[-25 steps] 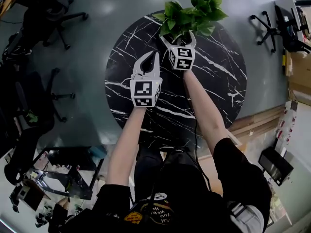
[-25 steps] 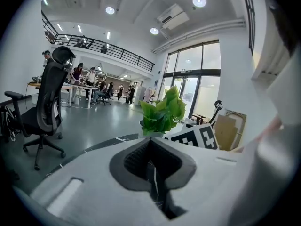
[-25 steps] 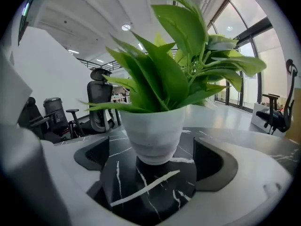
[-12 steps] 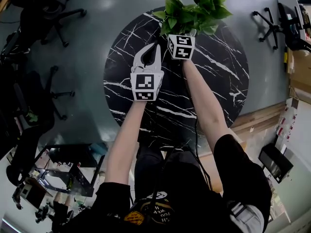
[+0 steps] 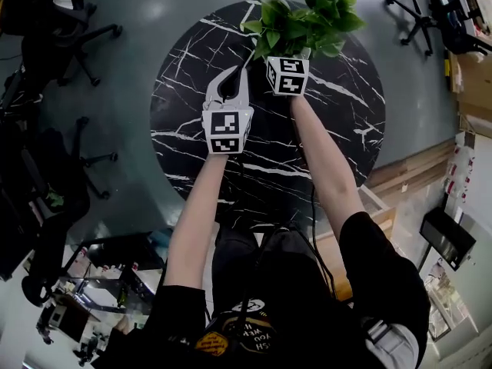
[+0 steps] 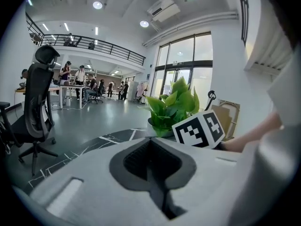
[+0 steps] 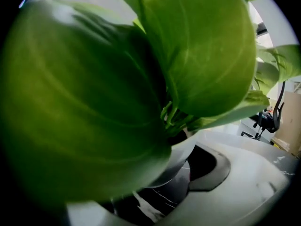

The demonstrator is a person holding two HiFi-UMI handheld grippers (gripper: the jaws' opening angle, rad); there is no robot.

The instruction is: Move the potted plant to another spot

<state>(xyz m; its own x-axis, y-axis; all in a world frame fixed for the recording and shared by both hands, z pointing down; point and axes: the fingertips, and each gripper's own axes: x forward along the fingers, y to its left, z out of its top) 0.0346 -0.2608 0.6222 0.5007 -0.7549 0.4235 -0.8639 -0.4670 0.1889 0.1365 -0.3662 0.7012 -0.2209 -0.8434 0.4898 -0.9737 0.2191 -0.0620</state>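
The potted plant [image 5: 301,18], green leaves in a white pot, stands near the far edge of the round black marble table [image 5: 338,129]. My right gripper [image 5: 287,54] reaches under the leaves, fingertips hidden in the head view. In the right gripper view the white pot [image 7: 181,157] sits between the jaws of my right gripper [image 7: 164,192], its wall against the right pad. The jaws have just been closing on it. My left gripper [image 5: 237,74] hovers left of the plant, shut and holding nothing. From my left gripper [image 6: 150,142] I see the plant [image 6: 174,105] ahead.
Office chairs stand around the table: several at the left [image 5: 73,29] and one at the far right [image 5: 411,18]. Cardboard and wooden boards [image 5: 407,183] lie at the right. A black chair [image 6: 37,102] stands nearby in the left gripper view, with people far behind it.
My right gripper has pushed forward under the leaves, its fingers now hidden by them. My left gripper has moved forward towards the plant. The table has slid left in the head view.
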